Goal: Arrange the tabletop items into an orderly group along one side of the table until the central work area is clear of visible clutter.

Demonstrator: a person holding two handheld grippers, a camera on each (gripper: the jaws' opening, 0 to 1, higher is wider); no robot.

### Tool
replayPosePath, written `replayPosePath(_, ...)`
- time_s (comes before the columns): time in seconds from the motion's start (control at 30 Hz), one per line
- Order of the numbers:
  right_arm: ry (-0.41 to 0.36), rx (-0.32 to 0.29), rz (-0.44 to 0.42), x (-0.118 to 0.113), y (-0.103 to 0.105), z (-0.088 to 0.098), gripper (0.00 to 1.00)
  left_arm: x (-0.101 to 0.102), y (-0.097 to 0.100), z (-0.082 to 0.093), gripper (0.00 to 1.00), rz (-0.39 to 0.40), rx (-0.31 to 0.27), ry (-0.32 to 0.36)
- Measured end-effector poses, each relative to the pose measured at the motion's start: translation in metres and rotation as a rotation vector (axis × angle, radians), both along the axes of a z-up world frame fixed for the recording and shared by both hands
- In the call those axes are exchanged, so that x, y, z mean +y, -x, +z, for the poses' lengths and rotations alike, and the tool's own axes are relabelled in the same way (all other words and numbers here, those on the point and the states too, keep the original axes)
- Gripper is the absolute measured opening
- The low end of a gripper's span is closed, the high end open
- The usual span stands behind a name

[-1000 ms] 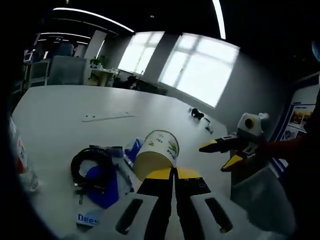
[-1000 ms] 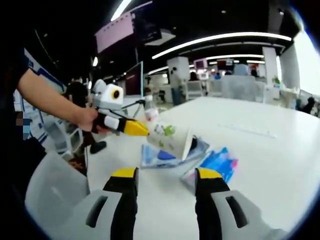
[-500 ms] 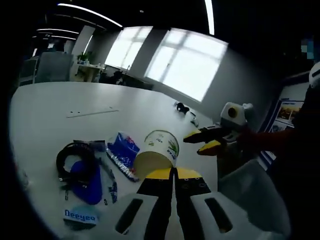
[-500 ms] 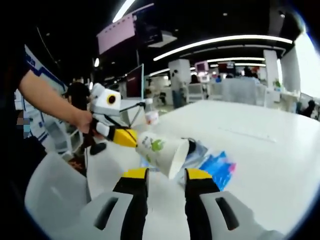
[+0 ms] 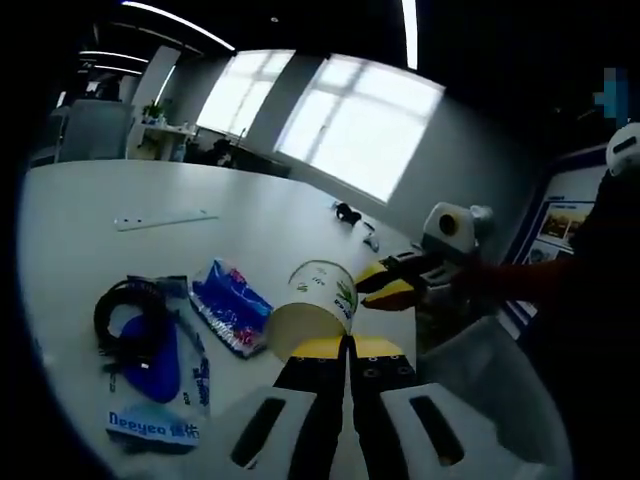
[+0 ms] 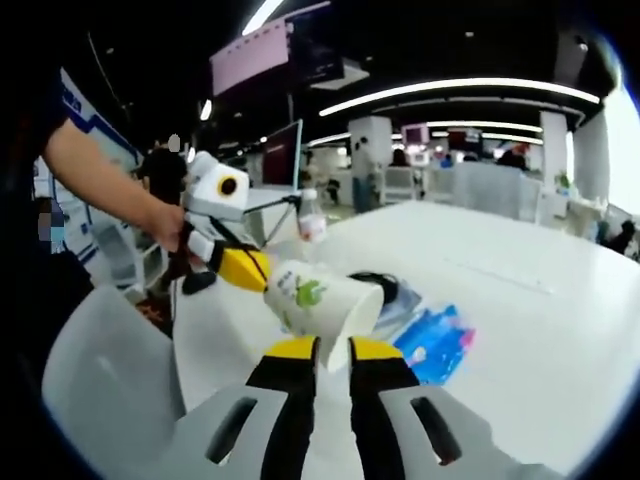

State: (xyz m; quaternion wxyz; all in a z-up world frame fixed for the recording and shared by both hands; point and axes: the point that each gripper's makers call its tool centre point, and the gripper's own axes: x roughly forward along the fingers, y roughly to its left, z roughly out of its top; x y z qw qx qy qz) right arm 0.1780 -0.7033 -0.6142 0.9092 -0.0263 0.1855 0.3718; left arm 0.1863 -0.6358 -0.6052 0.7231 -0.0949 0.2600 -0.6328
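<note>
In the left gripper view, the cable pouch (image 5: 150, 350) lies at nine o'clock and the blue packet (image 5: 230, 305) beside it on the white table (image 5: 150, 230), while the left gripper (image 5: 349, 345) is clenched on the base of the paper cup (image 5: 310, 305), held sideways off the table. At three o'clock the right gripper (image 5: 385, 285), jaws nearly together, reaches the cup's rim. If both squeeze or pull apart, the thin cup could crush or slip onto the packets.

Setting: an open-plan office. Evidence in the right gripper view: linear ceiling light strips (image 6: 450, 90) over a wide floor, square white columns (image 6: 372, 150), a wall-mounted display panel (image 6: 275, 50) at far left, a monitor (image 6: 283, 155) on a far desk, and office chairs (image 6: 490, 190) in the far background. Evidence in the left gripper view: a large white meeting table (image 5: 150, 240), a broad multi-pane window (image 5: 355, 125) on the far wall, and a poster board (image 5: 550, 225) at right.
</note>
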Motion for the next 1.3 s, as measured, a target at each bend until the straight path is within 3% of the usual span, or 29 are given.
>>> replayPosePath(0.1, 0.011, -0.010, 0.003, 0.000, 0.002, 0.000, 0.01, -0.001, 0.003, 0.001, 0.00, -0.007, 0.004, 0.001)
replayPosePath(0.4, 0.050, -0.017, 0.012, -0.003, 0.007, -0.001, 0.00, -0.004, 0.013, -0.005, 0.00, -0.029, 0.005, -0.018)
replayPosePath(0.57, 0.018, -0.019, -0.007, -0.007, 0.004, 0.009, 0.00, -0.007, 0.018, -0.011, 0.00, -0.044, -0.003, -0.038)
replayPosePath(0.83, 0.040, -0.012, -0.016, -0.009, 0.003, 0.009, 0.00, -0.010, 0.019, -0.016, 0.00, -0.049, -0.022, -0.065)
replayPosePath(0.93, 0.061, 0.022, -0.012, -0.009, 0.004, 0.003, 0.00, -0.011, 0.021, -0.020, 0.00, -0.057, -0.019, -0.079)
replayPosePath(1.0, 0.070, 0.016, -0.004, -0.008, 0.004, 0.002, 0.00, -0.011, 0.020, -0.025, 0.00, -0.056, -0.045, -0.102)
replayPosePath(1.07, 0.083, 0.017, -0.005, -0.008, 0.005, 0.001, 0.00, -0.010, 0.019, -0.027, 0.00, -0.049, -0.026, -0.101)
replayPosePath(1.3, 0.099, 0.015, 0.008, -0.008, 0.005, -0.001, 0.00, -0.010, 0.012, -0.032, 0.01, -0.030, -0.051, -0.133)
